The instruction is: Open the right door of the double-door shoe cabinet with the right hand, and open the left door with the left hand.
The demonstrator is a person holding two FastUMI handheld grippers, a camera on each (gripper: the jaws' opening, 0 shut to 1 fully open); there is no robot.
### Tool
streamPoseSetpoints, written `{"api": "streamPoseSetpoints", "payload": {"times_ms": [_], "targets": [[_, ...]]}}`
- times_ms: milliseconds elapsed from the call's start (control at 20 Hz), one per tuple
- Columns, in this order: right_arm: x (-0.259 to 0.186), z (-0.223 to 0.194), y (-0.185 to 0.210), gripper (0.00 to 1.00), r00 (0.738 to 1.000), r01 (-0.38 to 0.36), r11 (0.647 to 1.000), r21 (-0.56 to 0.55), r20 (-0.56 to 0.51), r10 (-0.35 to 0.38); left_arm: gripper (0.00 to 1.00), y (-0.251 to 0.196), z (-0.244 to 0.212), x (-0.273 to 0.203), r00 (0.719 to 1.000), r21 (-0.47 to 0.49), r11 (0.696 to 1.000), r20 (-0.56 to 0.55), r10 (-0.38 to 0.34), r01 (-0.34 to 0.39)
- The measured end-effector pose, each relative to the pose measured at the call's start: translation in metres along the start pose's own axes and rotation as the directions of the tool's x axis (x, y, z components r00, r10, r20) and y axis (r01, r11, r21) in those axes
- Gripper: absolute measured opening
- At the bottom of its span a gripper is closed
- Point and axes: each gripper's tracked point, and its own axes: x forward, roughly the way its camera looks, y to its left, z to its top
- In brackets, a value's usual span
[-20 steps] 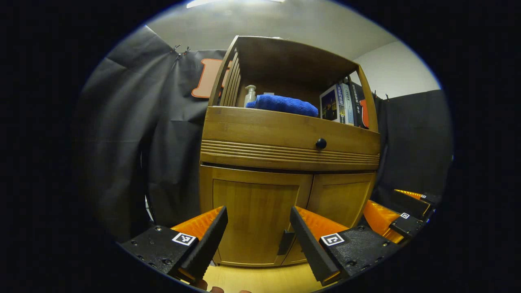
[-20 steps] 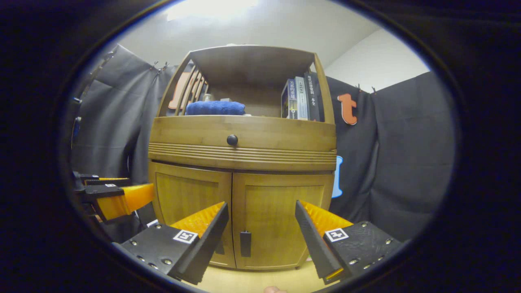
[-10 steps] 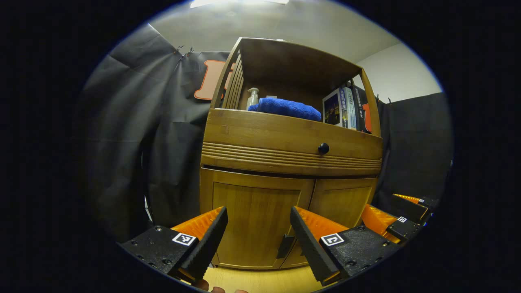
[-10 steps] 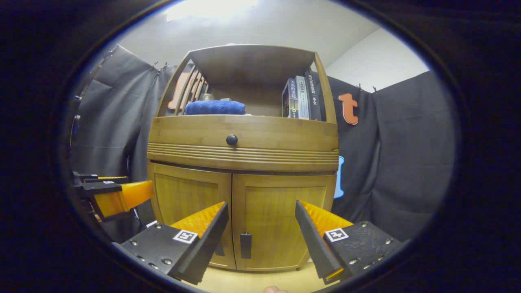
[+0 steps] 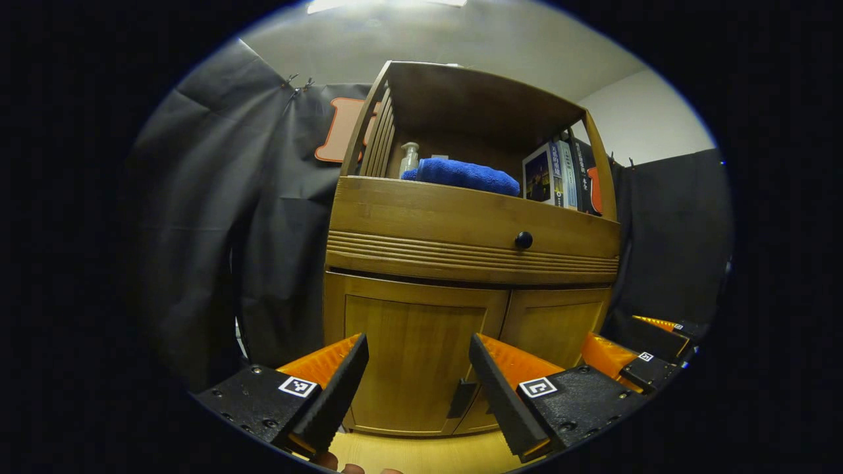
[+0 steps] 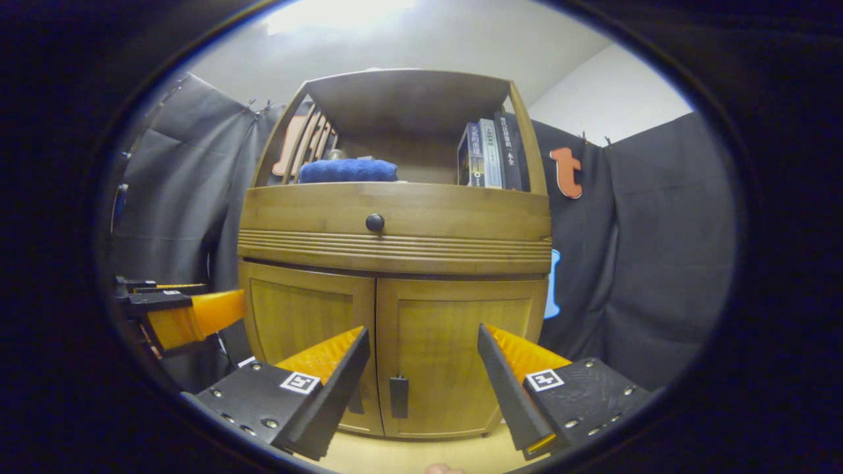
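A wooden shoe cabinet stands ahead with both lower doors closed. In the left gripper view my left gripper (image 5: 416, 388) is open, short of the left door (image 5: 411, 359), whose dark handle (image 5: 460, 399) shows between my fingers. In the right gripper view my right gripper (image 6: 421, 388) is open in front of the right door (image 6: 454, 359), its dark handle (image 6: 398, 397) low near the seam; the left door (image 6: 303, 329) is beside it. Each gripper shows in the other's view: the right one (image 5: 642, 352) at the lower right, the left one (image 6: 171, 316) at the left edge.
Above the doors runs a drawer (image 6: 395, 220) with a round black knob (image 6: 375, 222). The open shelf on top holds a blue towel (image 5: 464, 174), a pump bottle (image 5: 408, 158) and several books (image 6: 490, 155). Light wooden floor (image 6: 408, 454) lies below, black cloth walls on both sides.
Both views have crept slightly nearer the cabinet and tilted a little. Both grippers stay open and the doors stay closed.
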Motion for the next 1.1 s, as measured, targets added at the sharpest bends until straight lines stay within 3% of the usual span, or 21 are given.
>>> {"api": "streamPoseSetpoints", "payload": {"times_ms": [50,500,600,700,850,900,1050,1100], "targets": [[0.002,-0.007,0.001,0.99,1.0,-0.003,1.0,0.007,-0.014,0.003,0.96,0.001,0.0,-0.001,1.0,-0.003,1.0,0.001,0.003,-0.003],[0.056,-0.112,0.028,0.97,0.976,-0.037,0.999,-0.017,-0.217,0.032,0.96,0.034,0.0,-0.011,0.999,-0.002,0.999,-0.003,0.045,-0.045],[0.07,-0.134,0.033,0.83,0.965,-0.042,0.999,-0.014,-0.259,0.037,0.95,0.047,0.002,-0.014,0.998,0.017,0.997,0.005,0.069,-0.069],[0.082,-0.151,0.033,0.77,0.958,-0.034,0.999,-0.022,-0.286,0.026,0.91,0.059,0.003,-0.015,0.996,0.023,0.995,0.009,0.094,-0.094],[0.102,-0.164,0.03,0.77,0.952,-0.016,0.999,-0.04,-0.305,0.003,0.96,0.071,0.002,-0.013,0.993,0.023,0.993,0.008,0.114,-0.115],[0.109,-0.171,0.03,0.58,0.949,-0.019,0.999,-0.032,-0.316,0.008,0.96,0.073,0.001,-0.012,0.993,0.023,0.992,0.006,0.12,-0.12],[0.112,-0.182,0.038,0.56,0.932,-0.035,0.999,0.009,-0.36,0.036,0.96,0.077,-0.001,-0.01,0.992,0.02,0.992,-0.003,0.128,-0.128],[0.117,-0.188,0.04,0.46,0.93,-0.036,0.999,0.022,-0.366,0.041,0.96,0.077,-0.002,-0.01,0.992,0.016,0.992,-0.006,0.128,-0.128]]}}
